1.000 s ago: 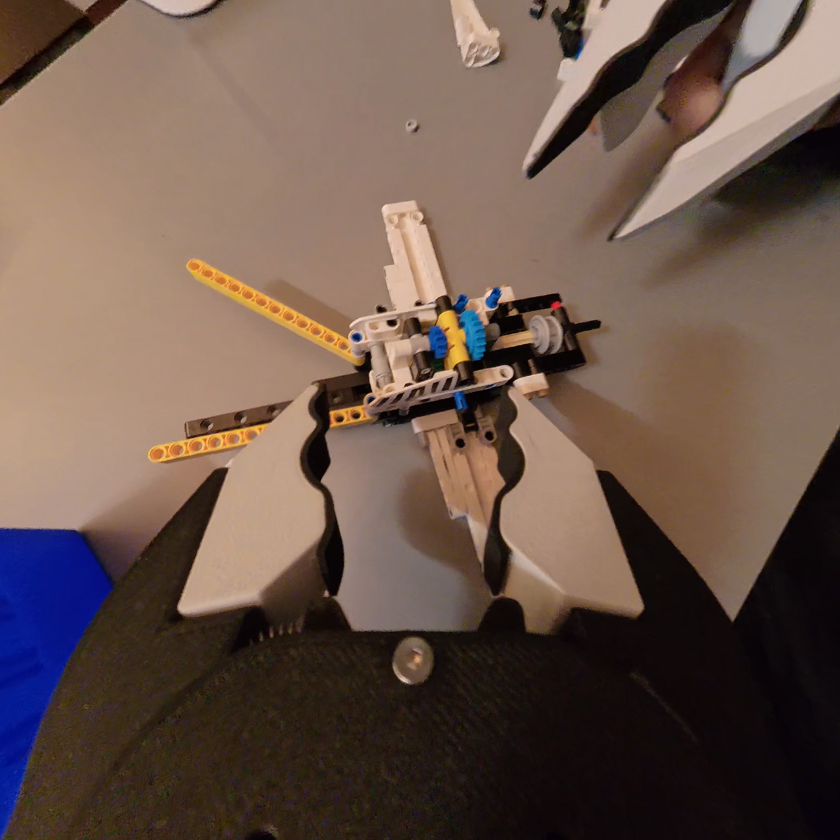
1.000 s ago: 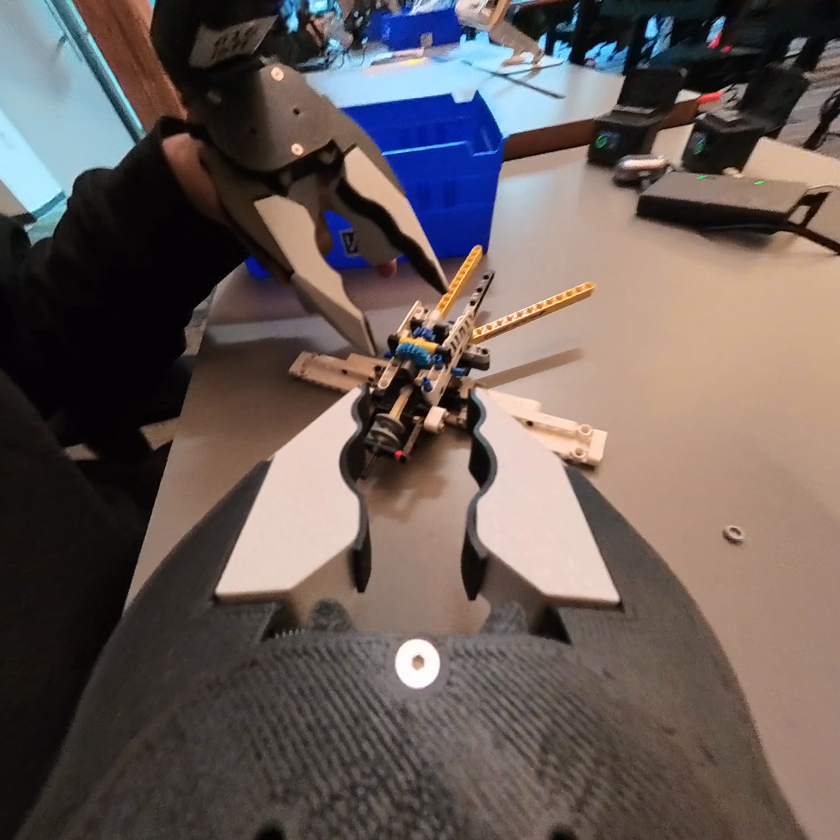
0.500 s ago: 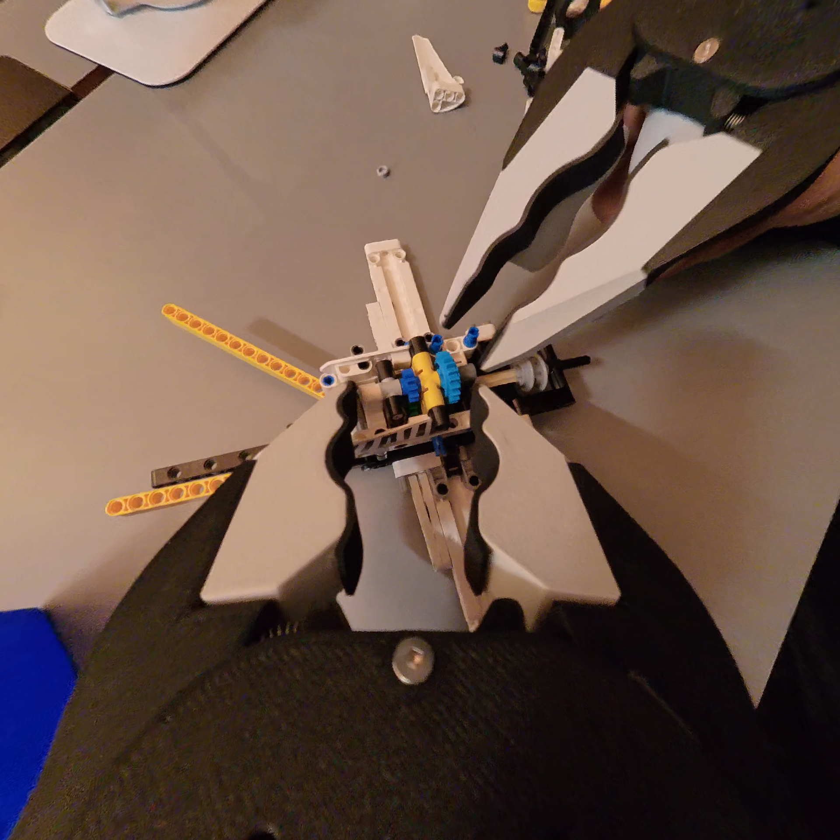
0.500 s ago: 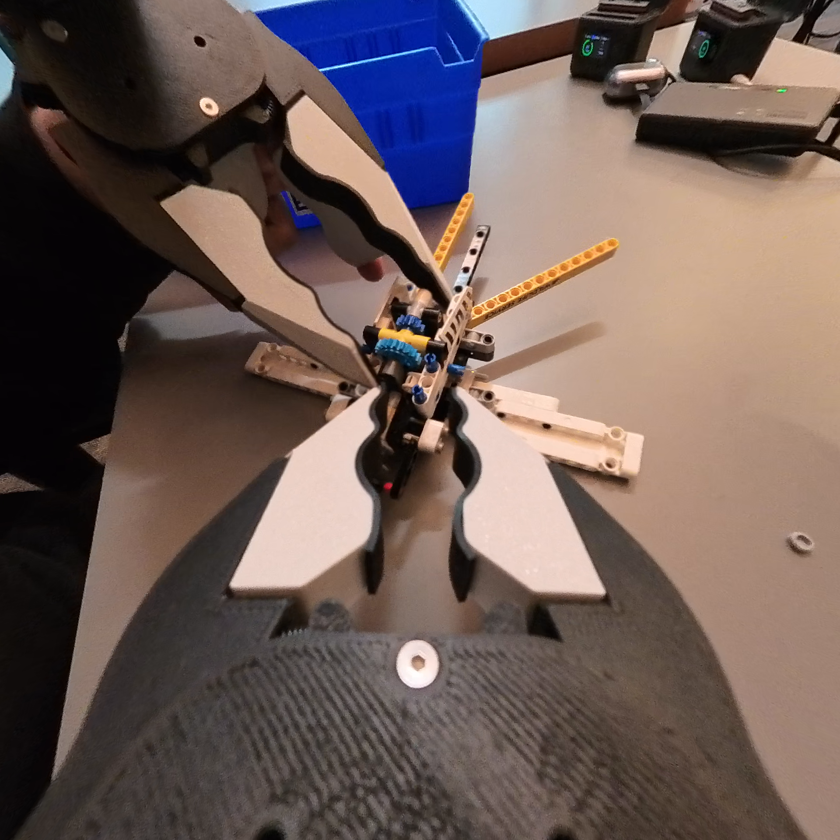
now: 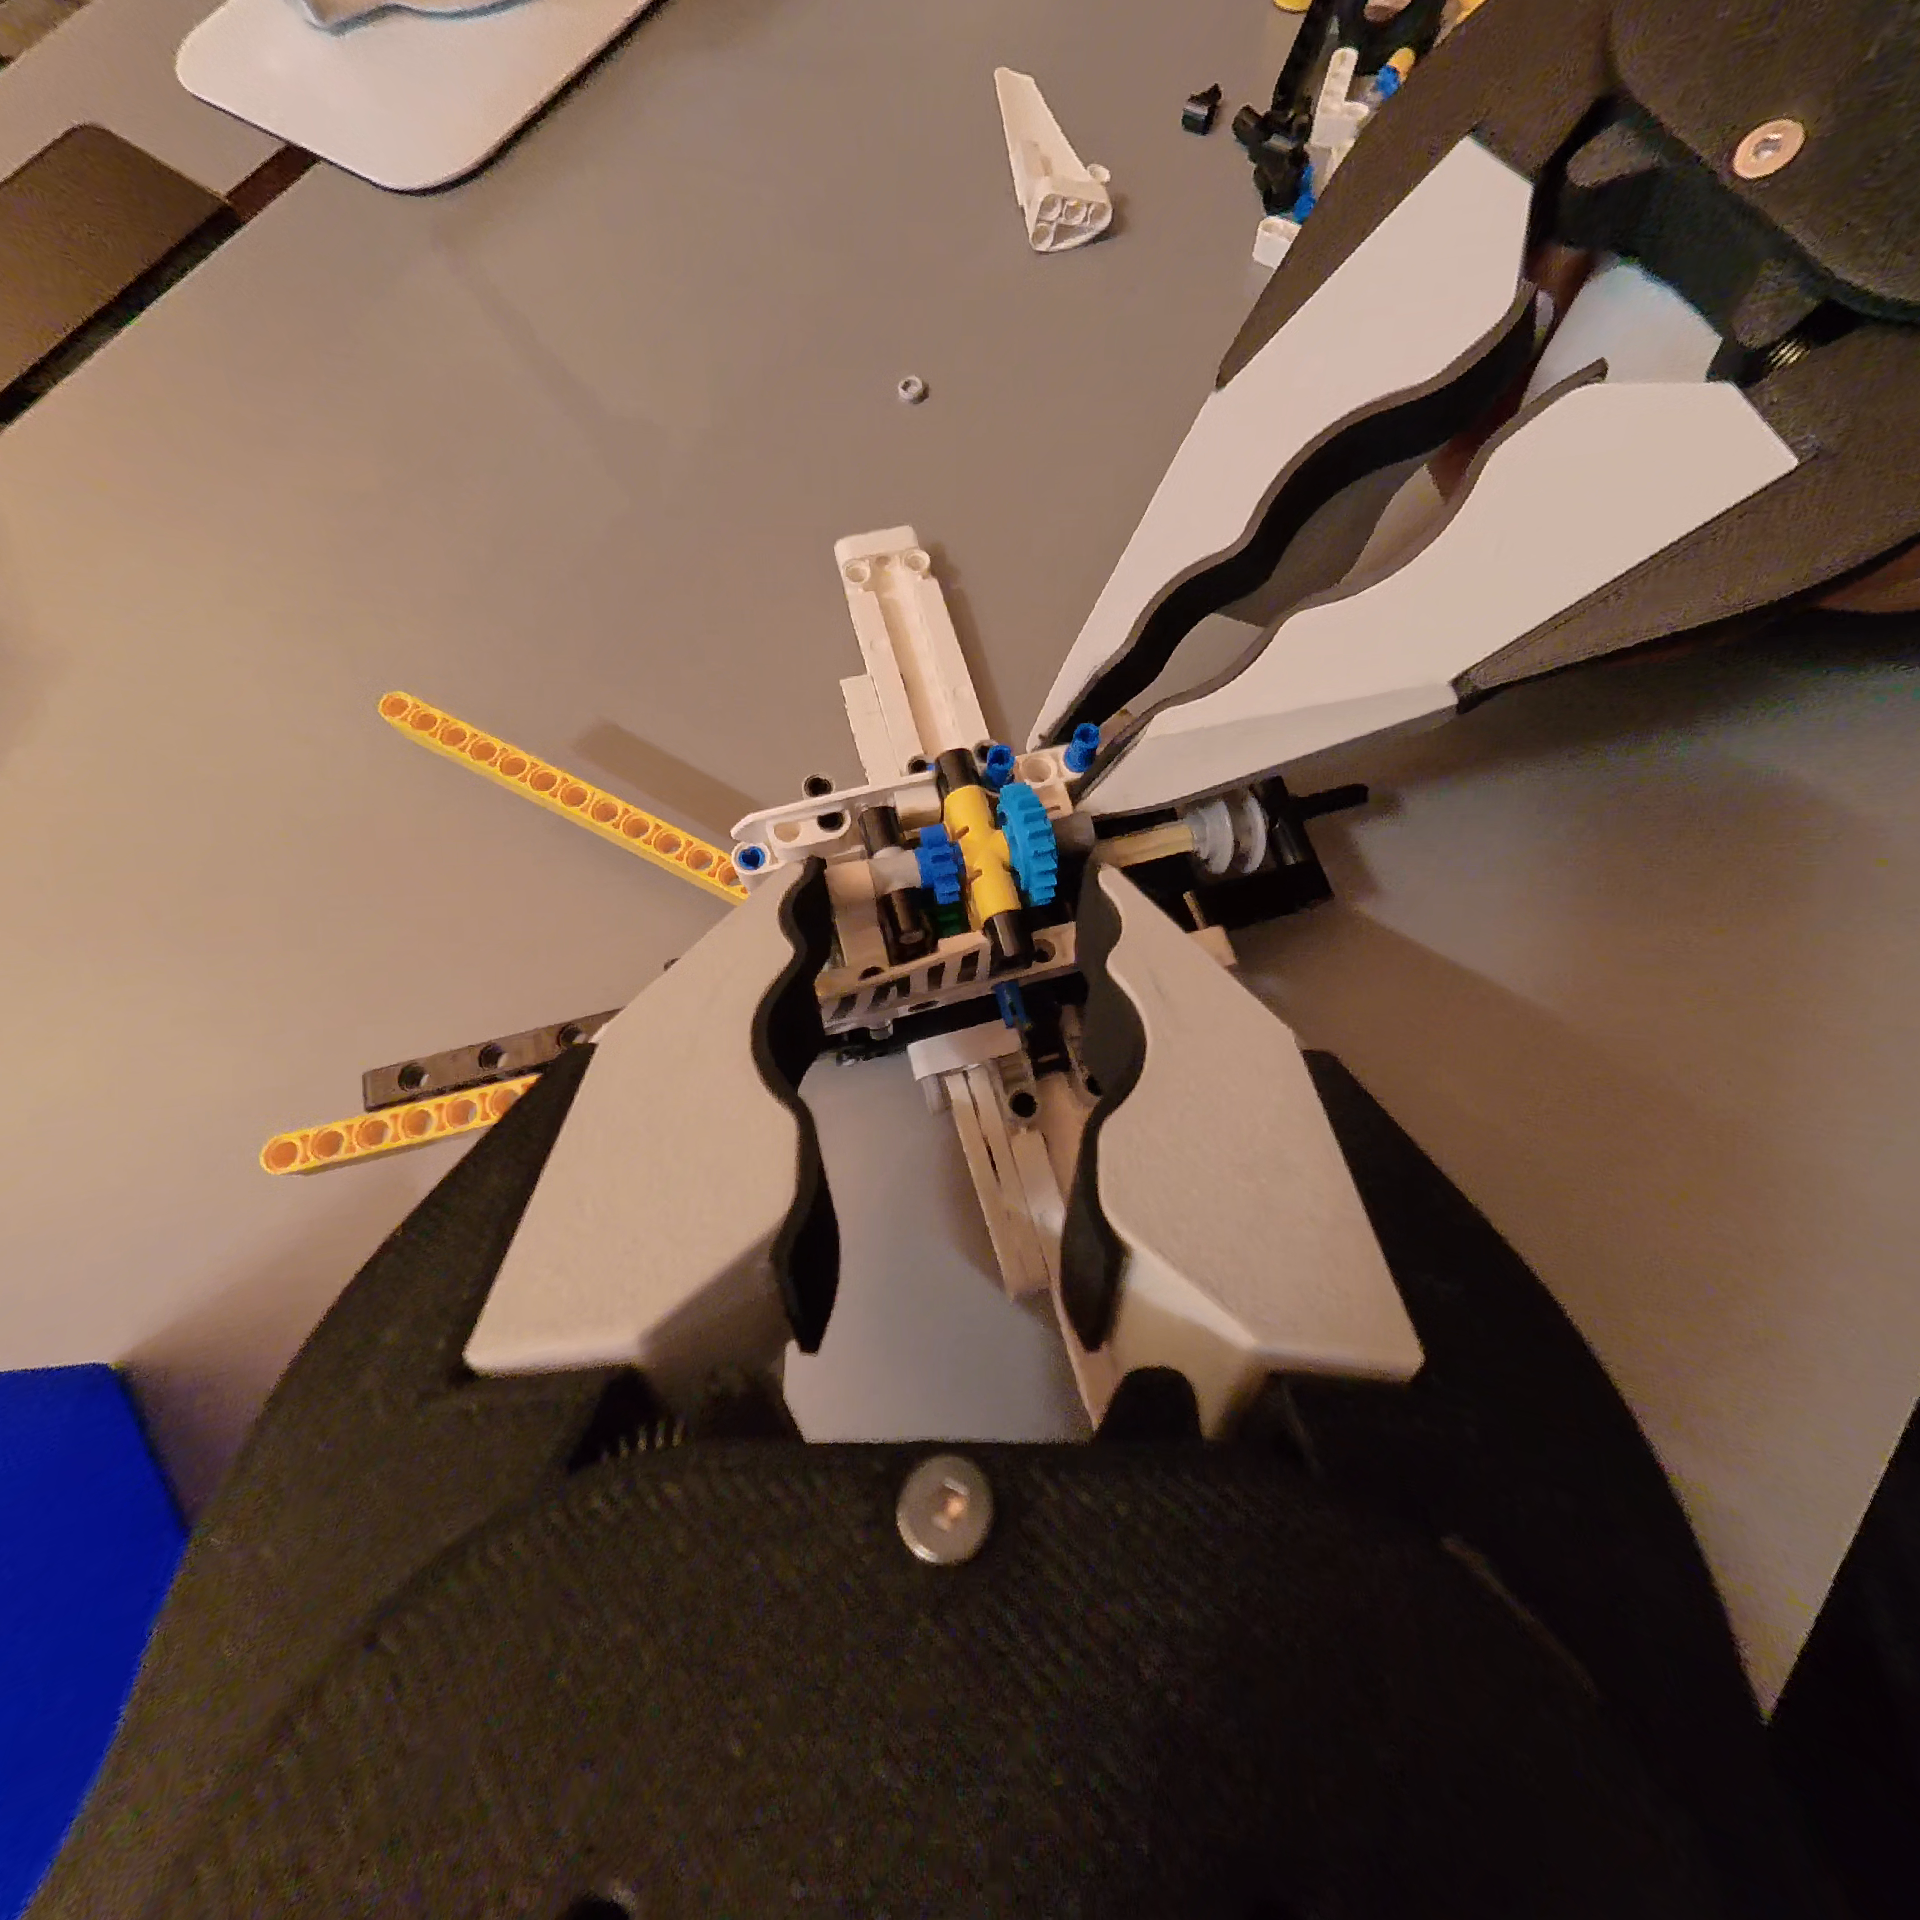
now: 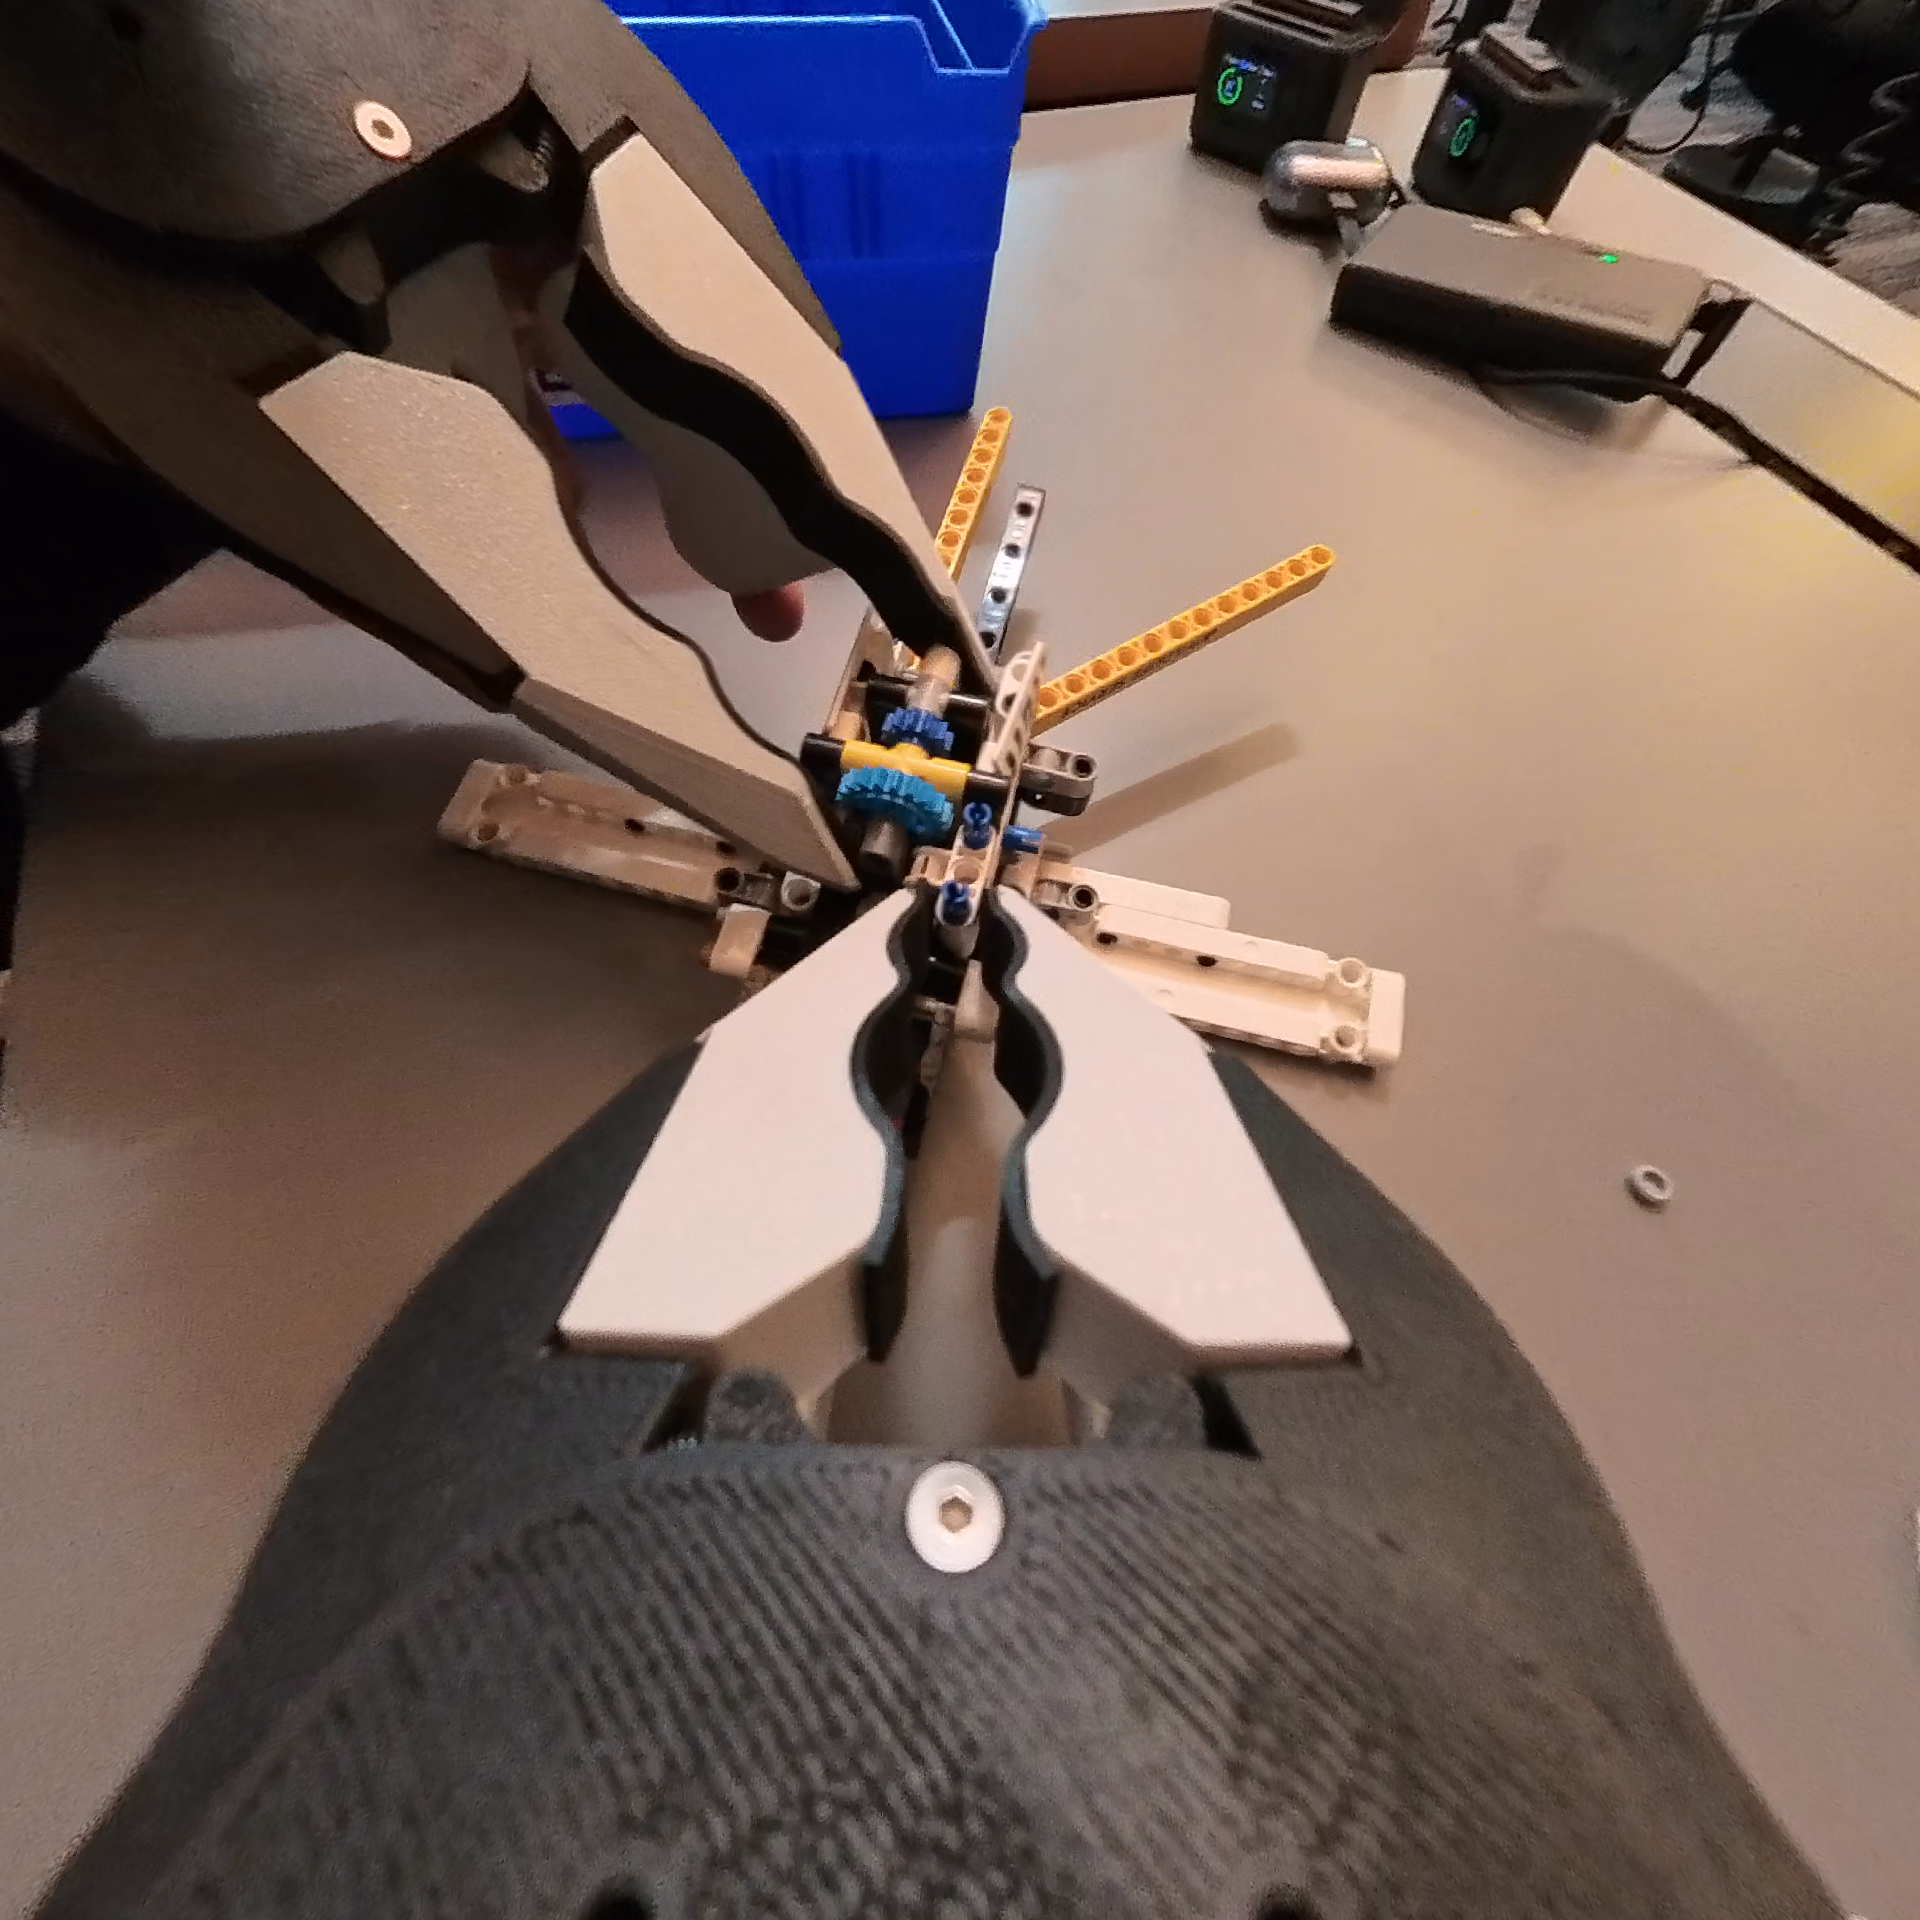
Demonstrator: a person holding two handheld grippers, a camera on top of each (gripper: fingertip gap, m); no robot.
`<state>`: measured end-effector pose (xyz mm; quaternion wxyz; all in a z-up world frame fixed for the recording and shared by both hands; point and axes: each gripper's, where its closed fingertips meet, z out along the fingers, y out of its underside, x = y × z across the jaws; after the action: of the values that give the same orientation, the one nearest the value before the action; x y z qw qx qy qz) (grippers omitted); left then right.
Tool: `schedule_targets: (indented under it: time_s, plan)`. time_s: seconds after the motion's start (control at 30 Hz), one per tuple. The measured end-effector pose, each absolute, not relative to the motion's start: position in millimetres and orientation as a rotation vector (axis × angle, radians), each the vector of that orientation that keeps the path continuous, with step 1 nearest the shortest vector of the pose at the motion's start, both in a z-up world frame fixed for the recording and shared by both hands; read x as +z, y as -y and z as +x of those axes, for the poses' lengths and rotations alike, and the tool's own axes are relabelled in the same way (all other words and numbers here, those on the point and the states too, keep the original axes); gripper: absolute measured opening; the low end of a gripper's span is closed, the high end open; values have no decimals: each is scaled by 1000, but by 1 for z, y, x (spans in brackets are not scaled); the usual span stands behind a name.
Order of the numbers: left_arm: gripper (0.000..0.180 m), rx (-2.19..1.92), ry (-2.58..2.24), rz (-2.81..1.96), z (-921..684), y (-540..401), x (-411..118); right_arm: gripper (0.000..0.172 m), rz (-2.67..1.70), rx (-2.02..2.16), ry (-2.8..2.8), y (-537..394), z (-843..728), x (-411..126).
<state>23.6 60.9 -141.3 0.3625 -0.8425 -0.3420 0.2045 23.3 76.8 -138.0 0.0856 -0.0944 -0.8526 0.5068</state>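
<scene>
A brick model (image 5: 977,852) with blue gears, a yellow connector, white panels and long yellow beams (image 5: 561,790) lies on the grey table (image 5: 520,468). My left gripper (image 5: 940,904) is shut on the model's gear block, with its pads against both sides. The right wrist view shows it doing the same from the upper left (image 6: 904,769). My right gripper (image 6: 956,914) is closed down on a blue pin (image 6: 954,902) at the end of the model's white beam. The left wrist view shows its fingertips (image 5: 1075,753) around that blue pin (image 5: 1084,740).
A blue bin (image 6: 862,208) stands behind the model. Black electronic boxes (image 6: 1517,301) with cables sit at the far right. A small grey ring (image 5: 912,390), a white pointed piece (image 5: 1049,166), a grey pad (image 5: 416,94) and another cluster of bricks (image 5: 1299,114) lie farther off. My two grippers' fingertips are within a few centimetres of each other.
My left gripper closed onto the gear block, then held steady. My right gripper moved in from the upper right, and its fingers narrowed from wide open down onto the blue pin.
</scene>
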Motion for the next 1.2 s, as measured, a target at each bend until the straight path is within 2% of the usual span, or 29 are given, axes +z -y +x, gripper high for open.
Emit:
schedule_targets:
  time_s: [0.73,0.87,0.93,1.03,1.13,1.2]
  plan:
    - [43,601,867,-2170,21,-65,-138,3,-400,1746,2446,-85,15,-120]
    - [43,659,799,-2258,25,-81,-144,5,-566,2152,2180,-95,6,-67]
    - [43,639,824,-2268,26,-76,-144,5,-511,1915,2139,-107,-6,-75]
    - [43,609,833,-2235,25,-75,-143,5,-396,1819,2115,-127,-2,-73]
    - [43,615,836,-2229,24,-77,-142,5,-468,1980,2206,-133,8,-85]
    - [63,605,869,-2206,22,-74,-138,5,-529,2103,2181,-136,8,-79]
